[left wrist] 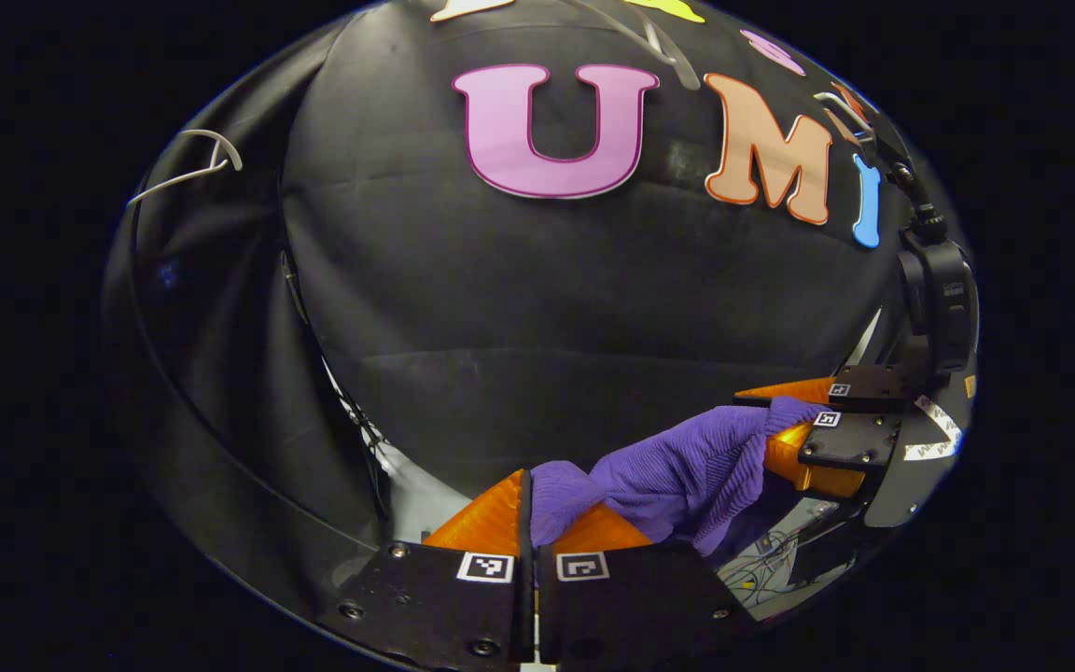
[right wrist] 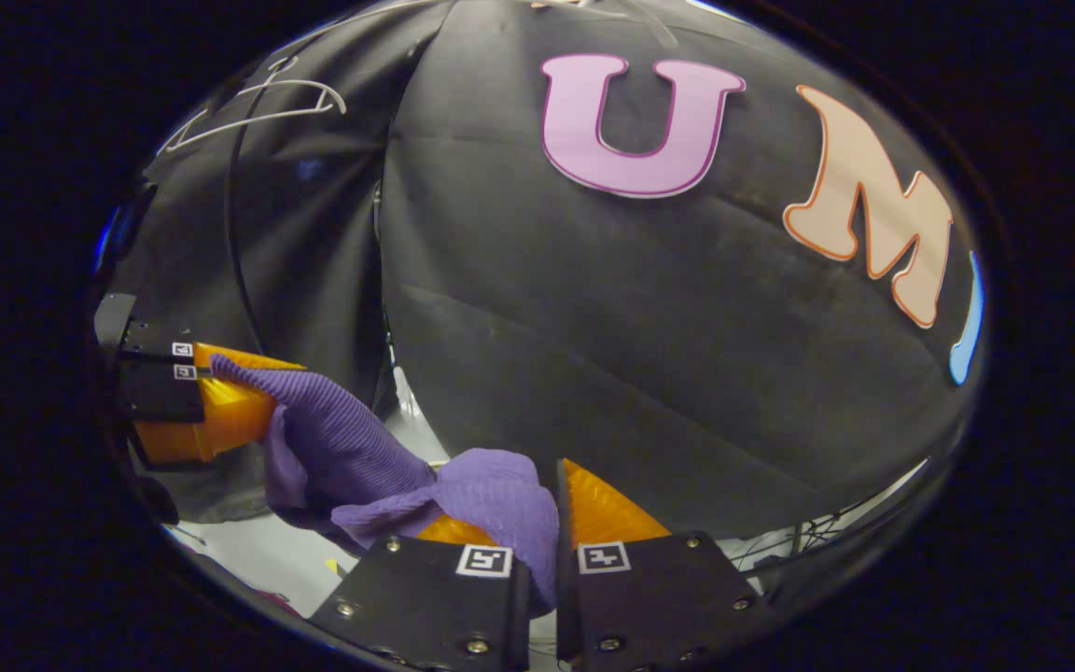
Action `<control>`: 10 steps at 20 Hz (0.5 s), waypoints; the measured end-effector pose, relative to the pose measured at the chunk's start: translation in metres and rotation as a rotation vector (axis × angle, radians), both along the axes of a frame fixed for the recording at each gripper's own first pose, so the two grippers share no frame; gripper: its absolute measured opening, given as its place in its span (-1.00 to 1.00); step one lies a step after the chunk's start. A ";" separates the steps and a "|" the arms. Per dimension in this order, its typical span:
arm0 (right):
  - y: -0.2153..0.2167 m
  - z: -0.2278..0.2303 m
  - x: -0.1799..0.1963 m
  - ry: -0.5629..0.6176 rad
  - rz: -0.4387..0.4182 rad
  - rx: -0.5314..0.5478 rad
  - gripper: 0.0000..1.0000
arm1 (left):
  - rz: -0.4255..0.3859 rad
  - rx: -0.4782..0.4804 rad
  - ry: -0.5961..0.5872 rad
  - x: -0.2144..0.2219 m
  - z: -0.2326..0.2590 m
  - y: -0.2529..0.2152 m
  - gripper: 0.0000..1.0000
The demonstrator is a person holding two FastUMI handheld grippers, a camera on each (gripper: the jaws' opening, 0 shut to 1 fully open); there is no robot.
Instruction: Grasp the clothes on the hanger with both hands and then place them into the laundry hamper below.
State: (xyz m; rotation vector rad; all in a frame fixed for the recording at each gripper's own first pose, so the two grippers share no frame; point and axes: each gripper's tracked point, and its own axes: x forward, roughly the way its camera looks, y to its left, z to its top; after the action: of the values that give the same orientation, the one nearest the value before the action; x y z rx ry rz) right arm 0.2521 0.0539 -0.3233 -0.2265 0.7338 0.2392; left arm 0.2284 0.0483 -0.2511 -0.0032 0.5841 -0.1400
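Note:
A purple ribbed garment (left wrist: 687, 462) hangs stretched between my two grippers in front of the black cloth wall. In the left gripper view my left gripper (left wrist: 534, 509) is shut on one end of it, and my right gripper (left wrist: 785, 420) at the far right is shut on the other end. In the right gripper view my right gripper (right wrist: 551, 509) pinches a bunched fold of the purple garment (right wrist: 351, 448), which runs left to my left gripper (right wrist: 220, 373). A bare white hanger (left wrist: 188, 168) hangs at the upper left, also the white hanger (right wrist: 258, 112). No hamper is in sight.
The black cloth wall (left wrist: 575, 308) stands close ahead. A dark curved rail (left wrist: 183, 411) sweeps down the left side. Pale floor with cables (left wrist: 771, 560) shows low at the right, and pale floor (right wrist: 267, 551) lies below the garment.

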 end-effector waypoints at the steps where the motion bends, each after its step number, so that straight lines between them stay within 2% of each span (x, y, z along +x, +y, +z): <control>1: -0.001 -0.007 -0.003 0.023 -0.001 -0.006 -0.74 | -0.002 -0.006 0.012 -0.001 -0.004 -0.001 -0.78; 2: -0.001 -0.012 -0.008 0.046 0.004 -0.006 -0.74 | -0.002 -0.006 0.022 -0.003 -0.007 -0.001 -0.86; 3: -0.002 -0.019 -0.013 0.066 0.003 -0.015 -0.67 | -0.003 -0.008 0.034 -0.004 -0.009 -0.001 -0.82; 4: -0.003 -0.025 -0.018 0.088 0.005 -0.021 -0.67 | 0.000 -0.005 0.042 -0.005 -0.011 0.000 -0.70; 6: -0.003 -0.037 -0.029 0.130 0.006 -0.021 -0.68 | 0.002 -0.003 0.035 -0.004 -0.009 -0.001 -0.59; 8: -0.001 -0.052 -0.048 0.193 0.019 -0.018 -0.67 | 0.000 -0.001 0.034 -0.003 -0.009 -0.001 -0.58; 10: 0.002 -0.049 -0.049 0.174 0.022 -0.004 -0.66 | -0.002 0.004 0.031 -0.004 -0.009 0.001 -0.58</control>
State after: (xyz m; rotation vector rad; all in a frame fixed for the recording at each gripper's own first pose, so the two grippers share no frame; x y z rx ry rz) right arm 0.2033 0.0560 -0.3722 -0.2192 0.9050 0.2809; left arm 0.2240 0.0492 -0.2598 -0.0004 0.6158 -0.1413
